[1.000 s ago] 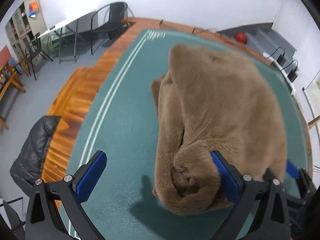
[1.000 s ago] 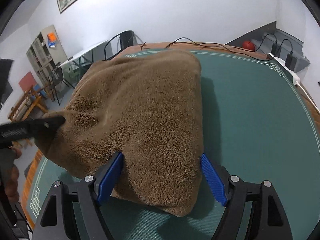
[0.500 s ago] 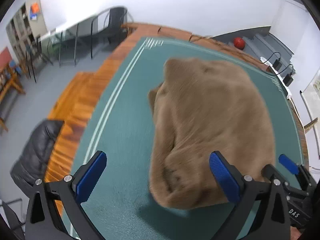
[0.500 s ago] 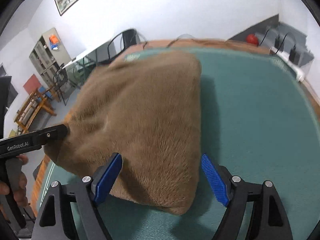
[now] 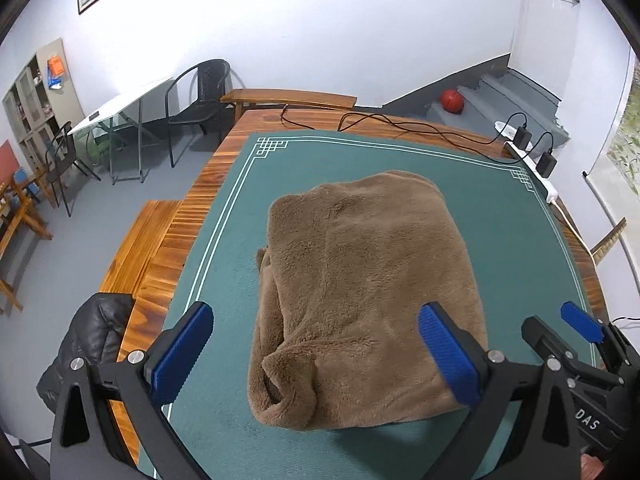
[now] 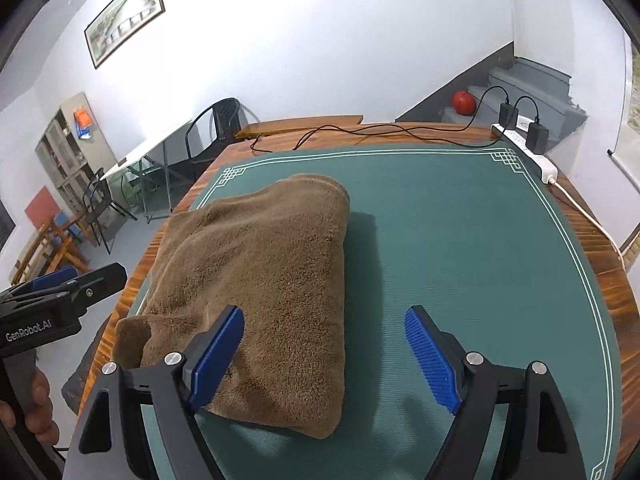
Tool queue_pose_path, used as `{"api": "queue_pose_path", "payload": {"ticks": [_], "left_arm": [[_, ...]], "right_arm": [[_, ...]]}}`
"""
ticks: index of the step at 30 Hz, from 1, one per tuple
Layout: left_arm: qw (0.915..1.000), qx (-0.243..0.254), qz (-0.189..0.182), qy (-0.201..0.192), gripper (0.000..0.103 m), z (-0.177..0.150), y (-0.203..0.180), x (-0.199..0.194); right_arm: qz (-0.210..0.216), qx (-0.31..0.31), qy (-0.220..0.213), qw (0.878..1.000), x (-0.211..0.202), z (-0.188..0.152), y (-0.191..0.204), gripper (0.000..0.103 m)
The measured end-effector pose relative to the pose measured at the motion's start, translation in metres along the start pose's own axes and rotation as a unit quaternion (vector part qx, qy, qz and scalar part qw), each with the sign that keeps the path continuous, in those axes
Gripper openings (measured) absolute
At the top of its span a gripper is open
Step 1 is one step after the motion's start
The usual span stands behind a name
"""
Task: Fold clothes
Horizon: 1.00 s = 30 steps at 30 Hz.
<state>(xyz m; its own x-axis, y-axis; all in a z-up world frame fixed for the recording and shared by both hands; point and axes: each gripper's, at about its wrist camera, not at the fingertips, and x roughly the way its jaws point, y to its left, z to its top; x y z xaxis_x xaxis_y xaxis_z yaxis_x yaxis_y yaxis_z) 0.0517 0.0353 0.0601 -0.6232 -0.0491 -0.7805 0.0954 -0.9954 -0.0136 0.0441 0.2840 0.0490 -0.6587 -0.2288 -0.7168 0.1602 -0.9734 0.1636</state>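
Brown fleece garment (image 5: 368, 280) lies folded in a thick bundle on the green desk mat (image 6: 480, 240).
Left gripper (image 5: 316, 352) and right gripper (image 6: 324, 356) hang above it, both spread apart and holding nothing; maybe only tidying is left.

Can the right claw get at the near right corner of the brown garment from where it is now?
Probably yes. The right claw is open, and the brown garment lies on the green mat with that corner between its fingers and nothing in between.
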Motion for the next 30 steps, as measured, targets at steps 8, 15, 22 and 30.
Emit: {"api": "queue_pose_path", "payload": {"ticks": [8,15,22,30], "left_arm": [[1.0000,-0.002,0.008,-0.006,0.103,-0.0018,-0.0009,-0.0057],[0.9999,0.000,0.009,-0.006,0.103,-0.0020,-0.0031,-0.0075],[0.9999,0.003,0.010,-0.006,0.103,-0.0023,-0.0079,-0.0091],[0.9999,0.001,0.012,-0.003,0.103,-0.0015,-0.0100,-0.0078]], "right_arm": [[0.004,-0.001,-0.001,1.000,-0.0048,0.0007,0.0052,0.084],[0.009,0.004,0.001,1.000,-0.0056,0.0008,0.0027,0.084],[0.011,0.002,0.001,1.000,-0.0077,0.0020,0.0012,0.084],[0.013,0.002,0.004,1.000,-0.0054,0.0027,-0.0009,0.084]]}}
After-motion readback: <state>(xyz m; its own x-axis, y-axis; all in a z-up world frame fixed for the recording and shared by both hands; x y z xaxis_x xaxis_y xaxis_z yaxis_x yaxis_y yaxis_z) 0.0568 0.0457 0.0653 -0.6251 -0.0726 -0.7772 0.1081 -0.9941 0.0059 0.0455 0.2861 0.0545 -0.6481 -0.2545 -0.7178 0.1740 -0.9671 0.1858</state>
